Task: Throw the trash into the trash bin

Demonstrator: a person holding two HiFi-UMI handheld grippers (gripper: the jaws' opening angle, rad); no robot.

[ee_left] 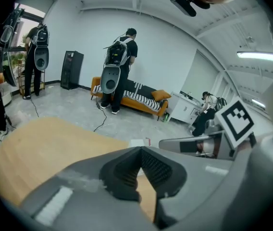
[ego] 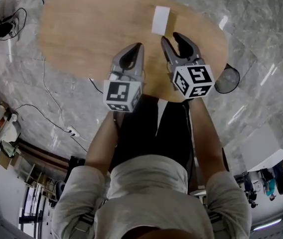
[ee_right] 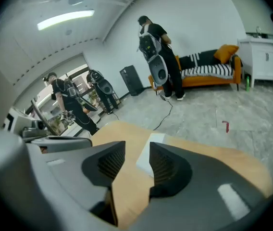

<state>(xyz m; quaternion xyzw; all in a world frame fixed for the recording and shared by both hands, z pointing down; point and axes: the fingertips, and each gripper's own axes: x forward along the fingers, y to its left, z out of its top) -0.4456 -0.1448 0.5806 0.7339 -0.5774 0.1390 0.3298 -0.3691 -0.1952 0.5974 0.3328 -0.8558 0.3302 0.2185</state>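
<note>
A white rectangular piece of trash lies flat on the far side of the oval wooden table. My right gripper hovers just short of it, open, with nothing between the jaws. In the right gripper view the white piece shows through the gap of the right gripper, beyond the tips. My left gripper hangs beside it over the table, shut and empty. From the left gripper the white piece peeks past the tip. A black round trash bin stands on the floor at the table's right end.
Cables run across the marble floor at the left. Several people stand about the room near an orange sofa and a black speaker. A small red thing lies on the floor. White cabinets line the wall.
</note>
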